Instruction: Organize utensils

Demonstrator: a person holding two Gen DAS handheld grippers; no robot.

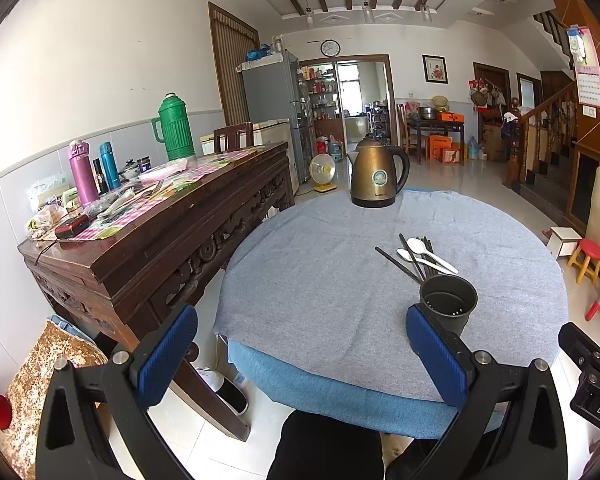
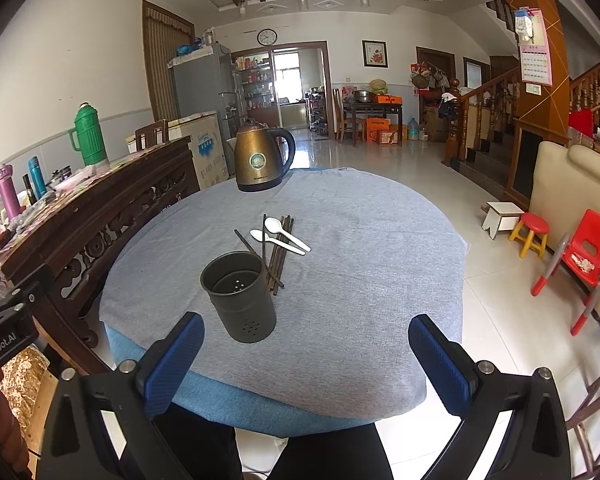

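A dark metal utensil holder (image 2: 240,296) stands upright and empty on the round table with a grey-blue cloth (image 2: 360,260). Behind it lie several dark chopsticks (image 2: 278,256) and two white plastic spoons (image 2: 286,238). In the left wrist view the holder (image 1: 448,300) sits just beyond the right finger, with the chopsticks (image 1: 412,258) and spoons (image 1: 430,256) behind. My left gripper (image 1: 302,350) is open and empty at the table's near edge. My right gripper (image 2: 306,354) is open and empty, short of the holder.
A bronze electric kettle (image 2: 260,160) stands at the table's far side. A carved wooden sideboard (image 1: 152,232) with flasks and clutter stands to the left. A red child's chair (image 2: 584,256) and small stools (image 2: 532,232) stand on the floor at right.
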